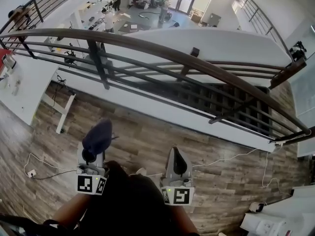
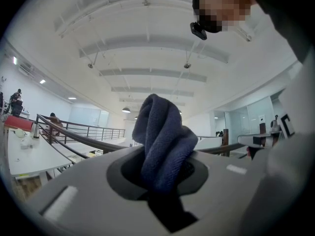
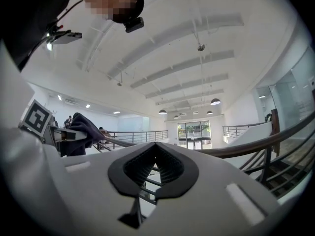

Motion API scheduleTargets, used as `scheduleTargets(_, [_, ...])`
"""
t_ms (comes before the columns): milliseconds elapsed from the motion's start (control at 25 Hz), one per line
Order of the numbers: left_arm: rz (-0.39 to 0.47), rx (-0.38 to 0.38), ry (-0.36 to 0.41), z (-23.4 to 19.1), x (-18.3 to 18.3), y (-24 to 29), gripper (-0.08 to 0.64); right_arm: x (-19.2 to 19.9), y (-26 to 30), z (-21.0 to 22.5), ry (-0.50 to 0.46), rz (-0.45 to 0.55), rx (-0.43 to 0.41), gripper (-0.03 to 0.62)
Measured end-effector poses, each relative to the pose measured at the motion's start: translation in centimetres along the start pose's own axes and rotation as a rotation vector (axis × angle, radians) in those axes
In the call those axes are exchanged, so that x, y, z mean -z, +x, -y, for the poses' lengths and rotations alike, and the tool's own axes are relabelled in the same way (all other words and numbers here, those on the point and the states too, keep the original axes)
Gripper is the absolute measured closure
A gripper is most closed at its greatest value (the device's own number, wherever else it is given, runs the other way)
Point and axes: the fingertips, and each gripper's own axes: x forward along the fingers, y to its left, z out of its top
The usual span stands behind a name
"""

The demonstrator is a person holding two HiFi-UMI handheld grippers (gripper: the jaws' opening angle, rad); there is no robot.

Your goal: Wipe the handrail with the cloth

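Left gripper view: left gripper (image 2: 165, 170) clenches cloth (image 2: 165, 134), lower end hidden; right gripper (image 3: 155, 143) closed.

The right gripper (image 3: 155, 144) – white shells with black ribbed pads – has its jaw tips pressed together, nothing between them; thin rail bars show through the gap lower down. At the left edge the left gripper (image 3: 66, 134) carries a bunched dark blue woven cloth (image 3: 83, 127). A dark brown curved wooden handrail (image 3: 264, 139) sweeps in from the right, under a white beamed ceiling (image 3: 206, 38).

Two grippers (image 1: 96, 149) (image 1: 176, 154), one cloth (image 1: 98, 135), one handrail (image 1: 147, 45)
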Motion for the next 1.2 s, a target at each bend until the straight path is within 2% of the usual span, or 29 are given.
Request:
scheduleTargets(160, [-0.03, -0.002, 0.008, 0.3, 1.1, 0.3, 0.483, 0.1, 0.2, 0.4, -0.002, 0.024, -0.029, 0.591])
scheduleTargets(360, [-0.031, -0.009, -0.018, -0.4, 1.9, 3.4, 0.483, 1.0, 2.2, 1.8, 0.012, -0.004, 0.005, 0.591])
scheduleTargets(520, [-0.027, 0.003, -0.046, -1.2, 2.9, 7.7, 0.483, 1.0, 5.1, 2.8, -0.013, -0.026, 0.034, 0.591])
scheduleTargets(640, [-0.037, 0.035, -0.066, -1.6, 3.6, 11.8, 0.483, 1.0, 8.3, 3.8, -0.017, -0.032, 0.054, 0.591])
scheduleTargets(800, [-0.029, 0.093, -0.056, -3.1, 3.5, 16.8, 0.483, 1.5, 13.4, 3.9, -0.016, -0.051, 0.069, 0.591])
scheduleTargets(1000, [-0.011, 0.105, -0.057, -6.0, 2.5, 22.7, 0.483, 0.1, 20.1, 4.0, -0.036, -0.029, 0.07, 0.591])
scheduleTargets(1200, [-0.01, 0.111, -0.052, -8.6, 2.6, 26.0, 0.482, 0.0, 23.6, 3.5, -0.052, -0.015, 0.084, 0.591])
